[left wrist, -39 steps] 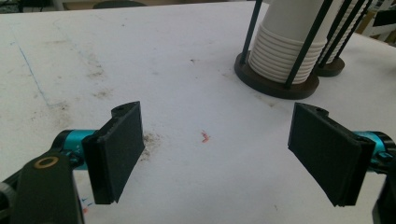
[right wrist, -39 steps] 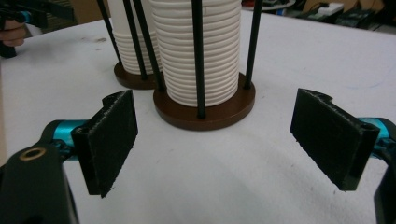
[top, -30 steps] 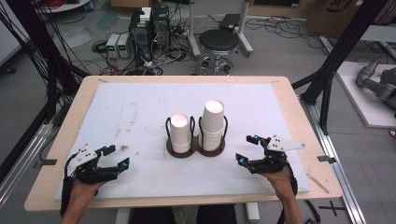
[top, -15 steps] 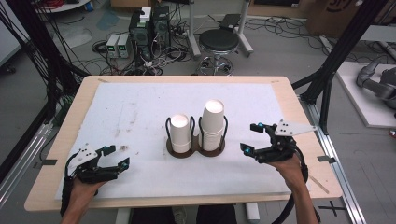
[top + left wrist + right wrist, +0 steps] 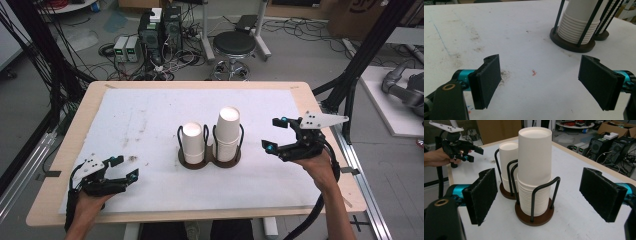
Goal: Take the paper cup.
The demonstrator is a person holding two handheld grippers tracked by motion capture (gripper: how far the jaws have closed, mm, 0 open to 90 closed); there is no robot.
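The right gripper [image 5: 276,135] is up in the air near the right edge of the table [image 5: 65,150], and its two black jaws are spread wide apart with nothing between them. It points at the tall stack of cups [image 5: 534,167], which stands just in front of it in the right gripper view. That tall stack sits in a black wire holder [image 5: 534,217] with a round brown base, near the middle of the table. A shorter stack of cups [image 5: 193,143] sits in the other half of the same holder, touching nothing but its wires, just to the left of the tall one. The left gripper [image 5: 126,169] rests low by the front left corner of the table, well apart from the cups. Its jaws are wide open too, and they hold nothing. I think the step now is the reach: the right gripper is lining up to take the top cup off the tall stack. Next, it should move in so one jaw is on each side of the top cup, above the wire loops. Then it should squeeze softly, because a paper cup bends easily, and lift straight up so the wires do not catch it.
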